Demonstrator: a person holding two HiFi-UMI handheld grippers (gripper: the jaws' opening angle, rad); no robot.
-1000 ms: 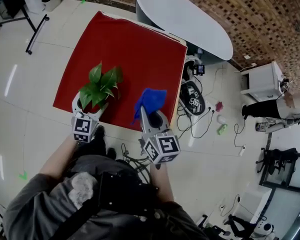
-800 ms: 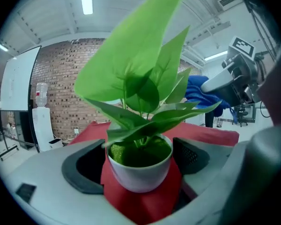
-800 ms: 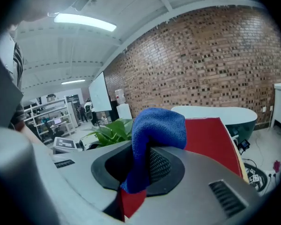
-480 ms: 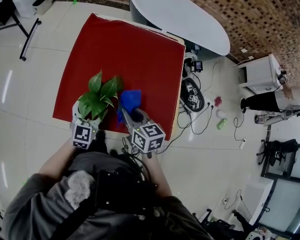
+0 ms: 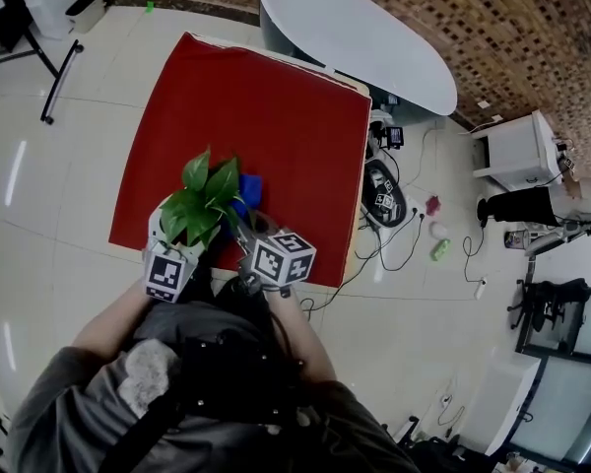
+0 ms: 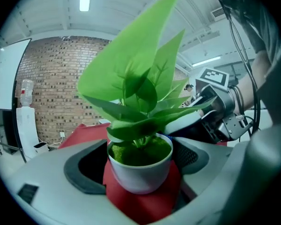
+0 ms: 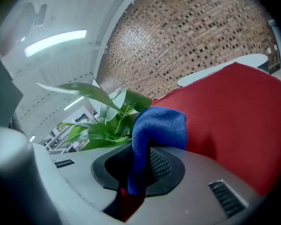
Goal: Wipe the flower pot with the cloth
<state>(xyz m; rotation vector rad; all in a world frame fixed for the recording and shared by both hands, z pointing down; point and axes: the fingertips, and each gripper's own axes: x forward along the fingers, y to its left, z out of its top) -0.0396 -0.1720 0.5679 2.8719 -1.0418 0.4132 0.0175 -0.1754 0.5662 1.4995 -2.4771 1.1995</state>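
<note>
left gripper [image 5: 174, 237]: jaws closed against the white flower pot [image 6: 139, 171] standing between them on the red table [image 5: 266, 106] | pot holds 1 leafy green plant [image 6: 140, 83] | right gripper [image 5: 244, 225]: jaws clamped on the blue cloth [image 7: 159, 123], which bulges past its tips beside the leaves

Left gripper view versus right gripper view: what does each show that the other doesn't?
Only the left gripper view: the white pot between the left gripper's jaws, with its mossy top. Only the right gripper view: the blue cloth clamped in the right gripper, plus the white oval table. Both: the plant's leaves, the red tablecloth and the brick wall.
</note>
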